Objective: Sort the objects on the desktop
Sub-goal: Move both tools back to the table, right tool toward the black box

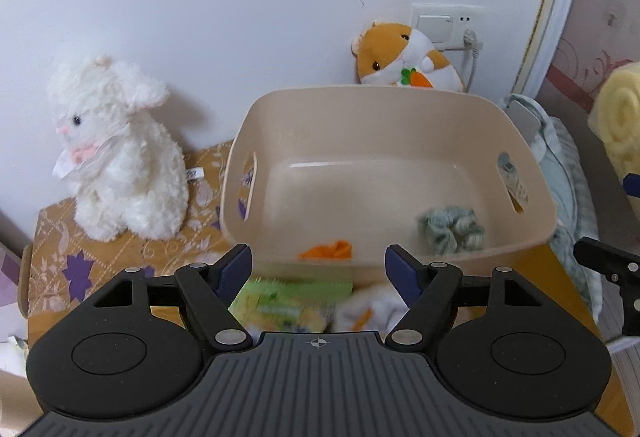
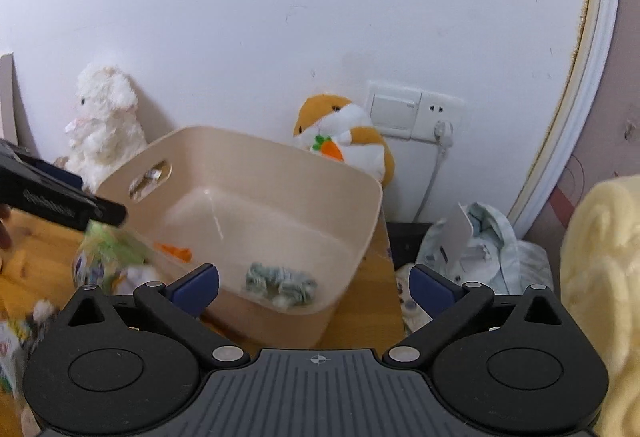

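A beige plastic bin (image 1: 360, 125) stands on the wooden desk; it also shows in the right wrist view (image 2: 304, 173). Inside lie a grey-green scrunchie (image 1: 452, 229) (image 2: 280, 285) and a small orange item (image 1: 328, 249) (image 2: 174, 251). In front of the bin lie a green packet (image 1: 288, 301) (image 2: 110, 249) and a small white plush with orange (image 1: 372, 311), both blurred. My left gripper (image 1: 318, 273) is open and empty above the packet. My right gripper (image 2: 314, 289) is open and empty over the bin's near right corner.
A white plush rabbit (image 1: 116, 157) sits on a patterned cloth at the left. A hamster plush (image 1: 404, 57) leans on the wall behind the bin, next to a wall socket (image 1: 444, 25). Pale clothing (image 2: 480, 245) and a yellow blanket (image 2: 600, 277) lie at the right.
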Demonstrator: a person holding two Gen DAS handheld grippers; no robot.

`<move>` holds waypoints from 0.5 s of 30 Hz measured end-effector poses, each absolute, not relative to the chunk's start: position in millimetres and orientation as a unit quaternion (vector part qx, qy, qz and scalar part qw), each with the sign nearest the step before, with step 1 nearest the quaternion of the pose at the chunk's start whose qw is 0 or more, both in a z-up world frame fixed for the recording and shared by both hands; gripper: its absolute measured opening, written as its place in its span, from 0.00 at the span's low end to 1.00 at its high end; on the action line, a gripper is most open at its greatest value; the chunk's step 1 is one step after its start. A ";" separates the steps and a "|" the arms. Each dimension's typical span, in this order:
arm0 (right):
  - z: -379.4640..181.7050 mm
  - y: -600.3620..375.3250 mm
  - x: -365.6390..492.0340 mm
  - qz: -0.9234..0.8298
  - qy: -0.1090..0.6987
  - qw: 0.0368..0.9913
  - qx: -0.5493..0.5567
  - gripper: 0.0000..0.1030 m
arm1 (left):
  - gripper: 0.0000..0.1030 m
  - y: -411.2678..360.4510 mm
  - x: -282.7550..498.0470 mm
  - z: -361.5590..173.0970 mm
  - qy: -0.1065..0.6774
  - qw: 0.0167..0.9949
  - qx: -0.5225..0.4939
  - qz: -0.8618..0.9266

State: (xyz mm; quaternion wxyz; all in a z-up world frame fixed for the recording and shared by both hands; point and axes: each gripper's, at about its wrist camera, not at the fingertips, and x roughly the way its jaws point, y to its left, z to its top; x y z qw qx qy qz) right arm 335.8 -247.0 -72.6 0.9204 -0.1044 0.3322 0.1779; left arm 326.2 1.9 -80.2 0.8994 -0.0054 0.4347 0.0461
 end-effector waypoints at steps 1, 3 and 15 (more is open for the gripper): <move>-75.1 -249.7 330.5 0.178 0.336 0.919 -0.107 1.00 | 0.73 4.8 320.1 -79.7 0.436 0.899 -0.004 0.044; -80.5 -253.8 320.8 0.176 0.343 0.916 -0.115 1.00 | 0.73 10.9 306.1 -79.2 0.438 0.898 0.007 0.043; -124.9 -266.8 264.4 0.175 0.397 0.891 -0.132 1.00 | 0.75 47.4 235.7 -93.6 0.484 0.874 0.037 0.015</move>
